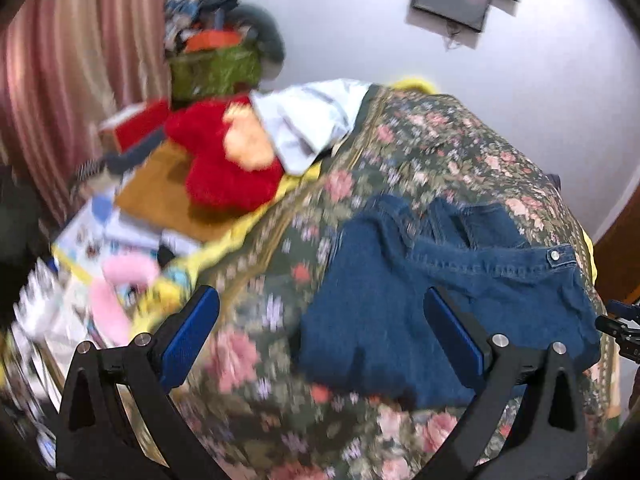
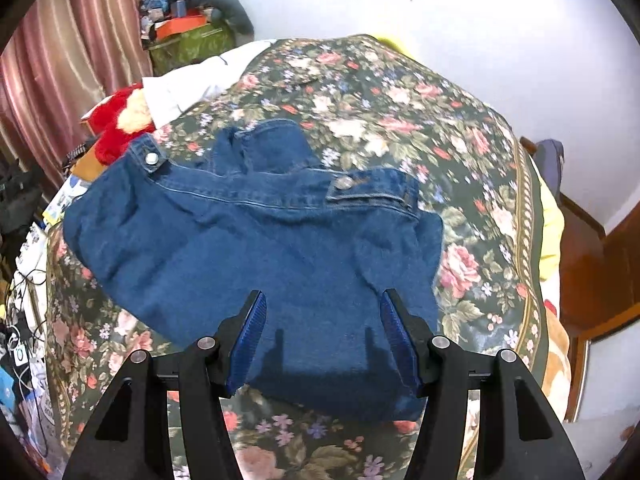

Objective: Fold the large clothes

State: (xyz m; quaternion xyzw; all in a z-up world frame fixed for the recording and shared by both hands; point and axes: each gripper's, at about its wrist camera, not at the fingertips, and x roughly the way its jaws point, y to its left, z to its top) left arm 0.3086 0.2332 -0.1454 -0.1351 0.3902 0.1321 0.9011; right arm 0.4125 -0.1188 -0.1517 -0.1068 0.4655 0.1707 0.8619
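A blue denim jacket lies folded into a compact bundle on the floral bedspread, its buttoned cuff and pocket flap facing up. My right gripper hangs above the bundle's near edge, jaws apart, nothing between the blue pads. In the left wrist view the same jacket sits to the right on the bedspread. My left gripper is wide open above the bed; its left fingertip is over the flowers, its right one over the denim. The picture is blurred. The right gripper's tip shows at the far right edge.
A red plush toy and a white garment lie at the bed's far left. Books, boxes and a pink item crowd the left side. A green box with clutter stands by the curtain. A wooden bed frame borders the right.
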